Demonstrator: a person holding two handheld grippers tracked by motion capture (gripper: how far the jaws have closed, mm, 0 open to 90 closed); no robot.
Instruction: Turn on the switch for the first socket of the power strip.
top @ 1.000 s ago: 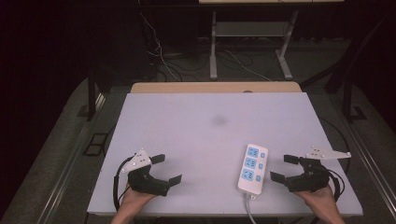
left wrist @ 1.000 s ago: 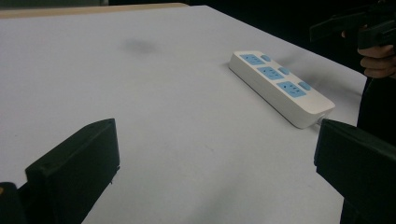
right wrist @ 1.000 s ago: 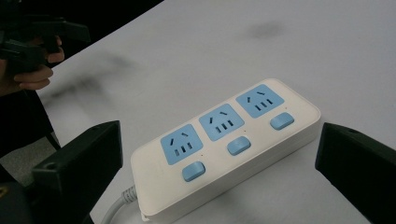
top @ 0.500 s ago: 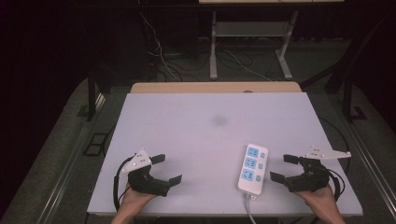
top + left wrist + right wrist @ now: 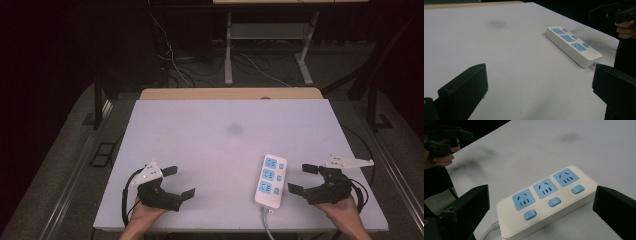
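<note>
- One white power strip [image 5: 270, 180], lying on the bench [image 5: 210, 145].
- Three blue sockets [image 5: 544, 188] on the strip, in a single row.
- Three blue switch buttons [image 5: 554, 201], one beside each socket.
- One white cord [image 5: 267, 226] running off the strip's near end.
- Two claws: the left claw [image 5: 179, 182] and the right claw [image 5: 301, 178], each with two black jaws spread apart.
- One dark smudge [image 5: 234, 129] on the bench top.

Your left black plastic two-jaw gripper [image 5: 172, 181]: blocky matte jaws, a grey three-cornered plate on top, a black cable looping off the white table's [image 5: 210, 145] near edge. Your right black plastic two-jaw gripper [image 5: 302, 178]: same build, its plate paler, its cable curling beside that edge. Forearms bare, no sleeves visible.
</note>
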